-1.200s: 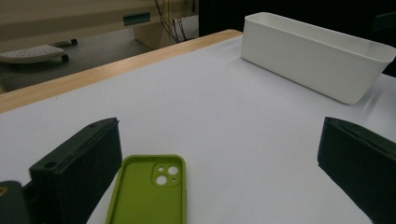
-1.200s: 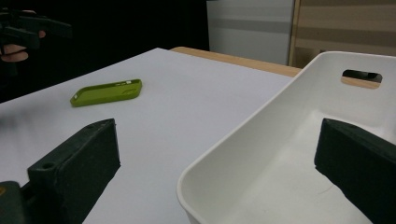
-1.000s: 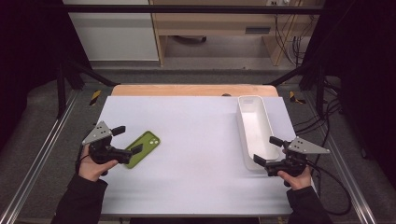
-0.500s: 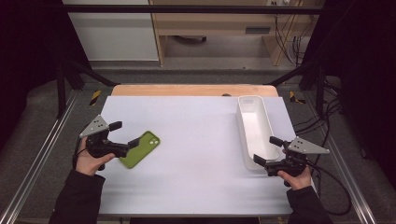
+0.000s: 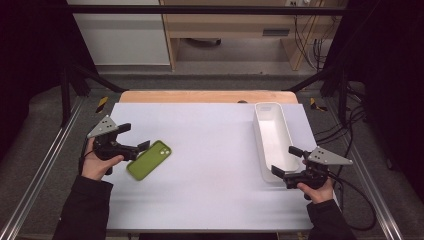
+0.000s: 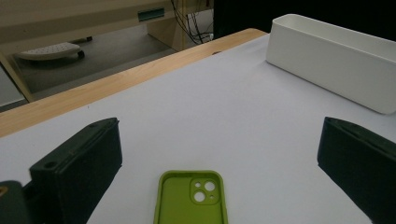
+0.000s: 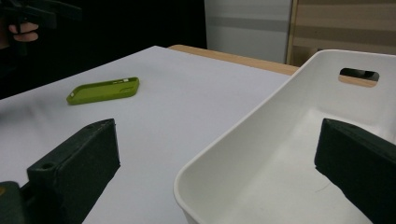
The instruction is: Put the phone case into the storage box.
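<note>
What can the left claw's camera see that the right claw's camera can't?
The left gripper view shows the camera holes in the green phone case and the white bin from outside. The right gripper view shows the inside of the bin, its handle slot, and the other hand far off. Both show the case, the bin, the white table and open black jaws.

No legible text, labels, brand marks, numbers or signs appear on any surface in the three views. The green phone case (image 5: pixel 149 160), the white bin (image 5: pixel 272 137) and the table sheet (image 5: pixel 210 165) are all unmarked. The yellow-and-black striped patches (image 5: pixel 101 104) on the floor beside the table are patterns without characters.
</note>
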`<state>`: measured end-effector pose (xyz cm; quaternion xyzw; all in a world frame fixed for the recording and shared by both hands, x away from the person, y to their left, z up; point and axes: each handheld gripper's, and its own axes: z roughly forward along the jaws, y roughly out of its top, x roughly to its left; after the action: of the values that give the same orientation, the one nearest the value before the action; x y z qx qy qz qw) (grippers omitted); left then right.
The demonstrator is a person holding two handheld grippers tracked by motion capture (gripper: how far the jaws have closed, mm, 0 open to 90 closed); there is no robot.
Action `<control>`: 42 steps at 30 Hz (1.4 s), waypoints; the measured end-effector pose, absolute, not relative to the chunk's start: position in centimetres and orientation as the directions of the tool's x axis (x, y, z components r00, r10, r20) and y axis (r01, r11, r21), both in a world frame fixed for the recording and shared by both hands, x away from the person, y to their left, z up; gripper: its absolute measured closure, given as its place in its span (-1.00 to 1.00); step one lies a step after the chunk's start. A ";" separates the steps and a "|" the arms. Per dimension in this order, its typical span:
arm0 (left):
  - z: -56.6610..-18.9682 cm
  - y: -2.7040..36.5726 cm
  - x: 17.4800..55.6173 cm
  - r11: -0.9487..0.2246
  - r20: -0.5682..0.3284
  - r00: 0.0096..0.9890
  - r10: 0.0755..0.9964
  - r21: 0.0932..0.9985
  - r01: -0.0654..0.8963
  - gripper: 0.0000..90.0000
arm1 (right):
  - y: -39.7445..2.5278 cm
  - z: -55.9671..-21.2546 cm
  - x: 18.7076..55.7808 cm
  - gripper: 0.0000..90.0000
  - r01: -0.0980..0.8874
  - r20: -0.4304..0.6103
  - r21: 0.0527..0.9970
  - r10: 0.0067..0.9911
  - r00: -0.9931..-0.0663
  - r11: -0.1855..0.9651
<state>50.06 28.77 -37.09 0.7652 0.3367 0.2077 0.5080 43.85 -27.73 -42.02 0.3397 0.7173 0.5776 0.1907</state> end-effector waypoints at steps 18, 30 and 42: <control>-38.3 29.1 51.8 -0.321 0.009 0.667 0.745 0.881 0.347 -1.00 | -27.7 -42.1 43.9 -0.99 0.268 0.116 0.957 0.708 -0.696 0.107; -39.4 30.0 52.6 -0.339 -0.002 0.651 0.759 0.853 0.397 -1.00 | -27.6 -42.1 43.9 -0.99 0.270 0.115 0.956 0.706 -0.699 0.112; -40.8 30.1 53.2 -0.371 -0.002 0.641 0.768 0.813 0.448 -1.00 | -27.6 -42.1 43.9 -0.99 0.269 0.114 0.956 0.706 -0.699 0.113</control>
<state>53.25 30.05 -40.81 0.8053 0.3775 0.1928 0.4146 43.88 -27.61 -42.13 0.3379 0.7213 0.5740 0.1900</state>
